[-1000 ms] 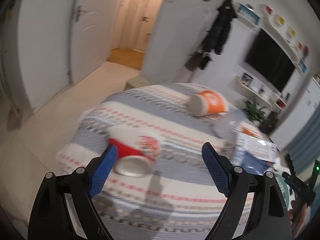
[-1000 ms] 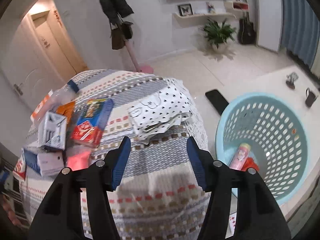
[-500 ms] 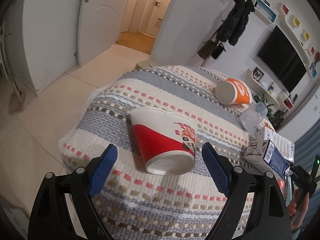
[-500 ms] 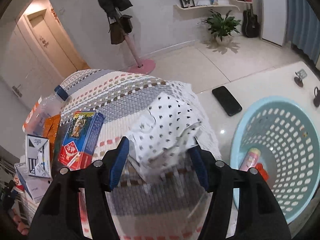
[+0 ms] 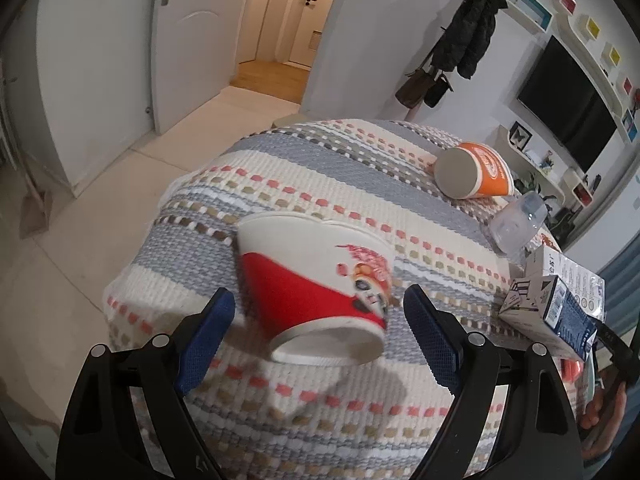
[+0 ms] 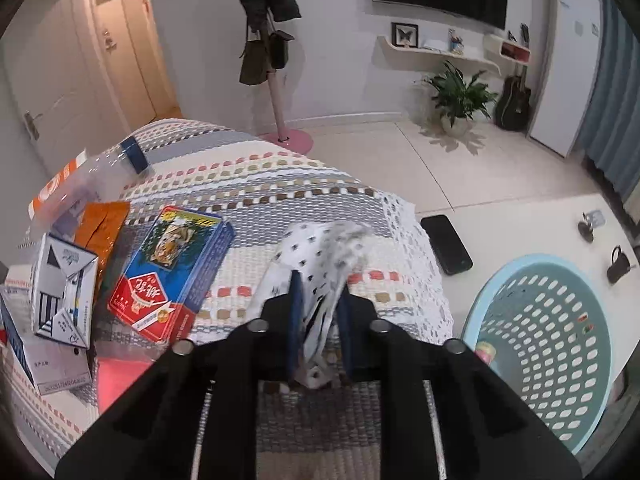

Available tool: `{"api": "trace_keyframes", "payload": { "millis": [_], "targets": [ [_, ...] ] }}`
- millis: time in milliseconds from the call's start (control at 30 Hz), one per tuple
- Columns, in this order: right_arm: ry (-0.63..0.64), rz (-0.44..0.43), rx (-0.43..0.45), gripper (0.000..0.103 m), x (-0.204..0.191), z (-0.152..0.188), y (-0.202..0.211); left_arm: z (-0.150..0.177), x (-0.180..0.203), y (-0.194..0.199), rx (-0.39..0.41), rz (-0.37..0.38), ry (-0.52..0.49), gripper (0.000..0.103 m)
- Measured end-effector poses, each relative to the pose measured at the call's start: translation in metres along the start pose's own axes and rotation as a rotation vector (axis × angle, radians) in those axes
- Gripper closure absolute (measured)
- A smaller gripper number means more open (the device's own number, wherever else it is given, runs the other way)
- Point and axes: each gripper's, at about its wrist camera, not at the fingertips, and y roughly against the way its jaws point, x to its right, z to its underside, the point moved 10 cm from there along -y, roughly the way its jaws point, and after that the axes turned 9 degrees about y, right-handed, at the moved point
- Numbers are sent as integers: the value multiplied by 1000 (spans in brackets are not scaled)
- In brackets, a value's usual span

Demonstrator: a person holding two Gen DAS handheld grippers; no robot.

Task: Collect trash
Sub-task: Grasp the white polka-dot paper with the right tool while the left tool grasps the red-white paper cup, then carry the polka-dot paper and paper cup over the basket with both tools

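Observation:
My left gripper (image 5: 318, 312) is open, its blue pads on either side of a red and white paper bowl (image 5: 316, 280) that lies upside down on the striped tablecloth (image 5: 320, 168). My right gripper (image 6: 318, 300) is shut on a crumpled white dotted paper wrapper (image 6: 320, 252) at the table's near edge. A light blue perforated basket (image 6: 548, 344) stands on the floor to the right, with a few items inside.
In the left view: an orange cup (image 5: 476, 176) on its side, a clear bottle (image 5: 516, 224), a blue and white carton (image 5: 548, 308). In the right view: a red and blue box (image 6: 168, 276), a white carton (image 6: 64, 292), an orange packet (image 6: 102, 228), a phone (image 6: 446, 244) on the floor.
My right gripper has closed on the dotted wrapper, which was lying between its open fingers. My left gripper has moved closer to the red bowl, which now sits between its pads.

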Motion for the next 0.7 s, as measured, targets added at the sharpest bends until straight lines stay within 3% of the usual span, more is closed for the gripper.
{"api": "trace_keyframes", "payload": {
  "millis": [133, 200, 333, 533, 700],
  "targets": [
    [33, -1, 32, 95, -7, -1, 7, -1, 10, -4, 1, -25, -28, 21],
    [39, -7, 47, 95, -8, -3, 10, 0, 12, -6, 2, -55, -45, 31],
    [27, -40, 77, 96, -10, -4, 18, 0, 18, 0, 35, -55, -64, 32],
    [-1, -57, 140, 96, -2, -9, 43, -4, 53, 27, 101, 21, -119, 32],
    [-7, -22, 204, 96, 15, -16, 75, -3, 112, 53, 145, 125, -183, 32]
  ]
}}
